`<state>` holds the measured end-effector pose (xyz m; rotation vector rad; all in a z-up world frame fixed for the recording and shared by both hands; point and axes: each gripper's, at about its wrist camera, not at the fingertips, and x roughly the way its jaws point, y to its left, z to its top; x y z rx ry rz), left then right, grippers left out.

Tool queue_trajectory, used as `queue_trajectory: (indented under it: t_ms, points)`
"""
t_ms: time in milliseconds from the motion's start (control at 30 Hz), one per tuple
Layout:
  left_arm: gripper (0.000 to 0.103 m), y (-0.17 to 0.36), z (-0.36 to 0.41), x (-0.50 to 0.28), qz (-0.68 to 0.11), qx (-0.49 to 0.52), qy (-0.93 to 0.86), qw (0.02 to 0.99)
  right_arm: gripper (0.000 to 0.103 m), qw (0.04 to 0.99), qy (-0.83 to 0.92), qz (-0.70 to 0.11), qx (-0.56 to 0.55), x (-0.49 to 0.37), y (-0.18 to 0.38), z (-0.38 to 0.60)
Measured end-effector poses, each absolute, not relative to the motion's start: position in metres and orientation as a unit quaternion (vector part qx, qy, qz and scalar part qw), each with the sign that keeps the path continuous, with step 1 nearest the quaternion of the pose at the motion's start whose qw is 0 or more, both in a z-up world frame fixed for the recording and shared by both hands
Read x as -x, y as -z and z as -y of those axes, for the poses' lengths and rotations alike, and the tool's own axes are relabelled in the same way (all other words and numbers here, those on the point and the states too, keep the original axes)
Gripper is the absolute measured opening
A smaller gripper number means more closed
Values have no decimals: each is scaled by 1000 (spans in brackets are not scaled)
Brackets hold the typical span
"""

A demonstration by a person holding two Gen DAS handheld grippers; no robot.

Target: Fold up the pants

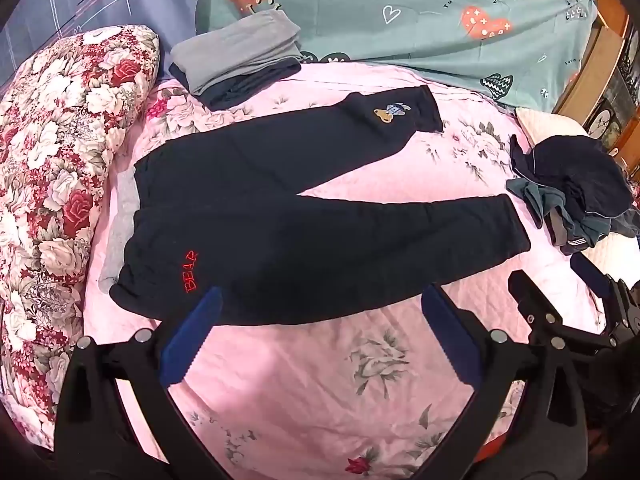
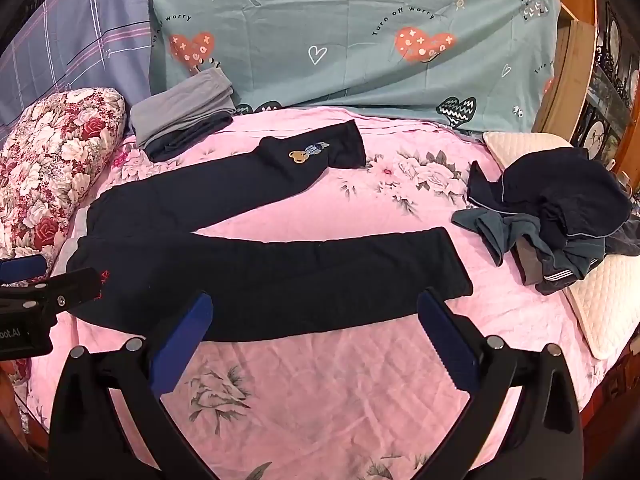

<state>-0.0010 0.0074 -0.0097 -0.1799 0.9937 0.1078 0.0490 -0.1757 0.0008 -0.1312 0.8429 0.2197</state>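
Observation:
Dark navy pants [image 1: 288, 216] lie flat on the pink floral bed cover [image 1: 320, 380], waistband at the left, legs spread to the right in a V. Red "BEAR" lettering [image 1: 191, 271] sits near the waist, a bear patch [image 1: 387, 114] on the far leg. They also show in the right wrist view [image 2: 260, 264]. My left gripper [image 1: 320, 300] is open and empty, above the near edge of the near leg close to the waist. My right gripper [image 2: 316, 308] is open and empty, above the near leg's lower edge toward the cuff. The left gripper also shows at the left edge of the right wrist view [image 2: 48, 280].
A folded stack of grey and dark clothes [image 1: 236, 56] lies at the back left. A loose heap of dark garments [image 1: 576, 196] lies at the right on a white quilted pad [image 2: 600, 312]. A floral pillow [image 1: 60, 160] lies left; a teal heart-print quilt [image 1: 400, 20] behind.

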Motion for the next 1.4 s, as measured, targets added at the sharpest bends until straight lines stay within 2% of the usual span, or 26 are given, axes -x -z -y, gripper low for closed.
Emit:
queue_trajectory:
  t_ms: [1400]
  points:
    - [101,17,-16,-7,-489,91,-56,866,102,895,-110,-427,62,-58,16,168]
